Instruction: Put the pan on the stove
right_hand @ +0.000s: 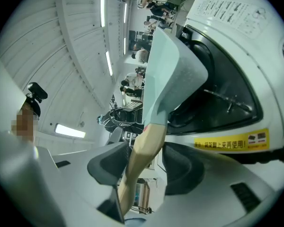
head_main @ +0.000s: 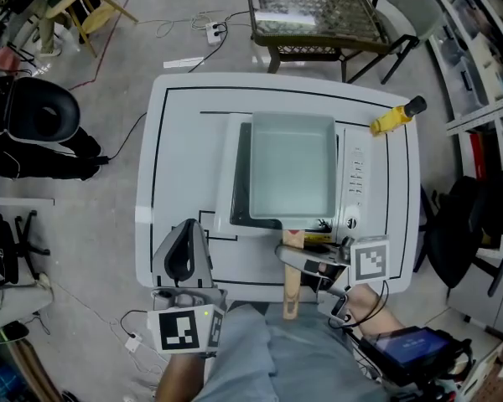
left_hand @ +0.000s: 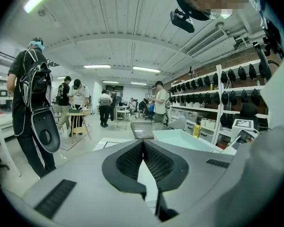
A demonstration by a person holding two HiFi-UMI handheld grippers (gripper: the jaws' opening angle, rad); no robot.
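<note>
A pale mint rectangular pan (head_main: 292, 174) sits on the black top of a white portable stove (head_main: 355, 182) in the middle of the table. Its wooden handle (head_main: 291, 285) sticks out over the table's near edge. My right gripper (head_main: 306, 262) is at that handle. In the right gripper view the handle (right_hand: 142, 150) runs between the jaws of the right gripper (right_hand: 143, 167), close against one pad with a gap to the other, so the jaws stand open around it. My left gripper (head_main: 184, 254) rests at the near left of the table, its pads shut together on nothing (left_hand: 143, 148).
The white table (head_main: 184, 141) carries black marking lines. A yellow tool with a black handle (head_main: 396, 117) lies at the far right corner. A metal mesh chair (head_main: 318, 15) stands behind the table. Several people stand far back in the room.
</note>
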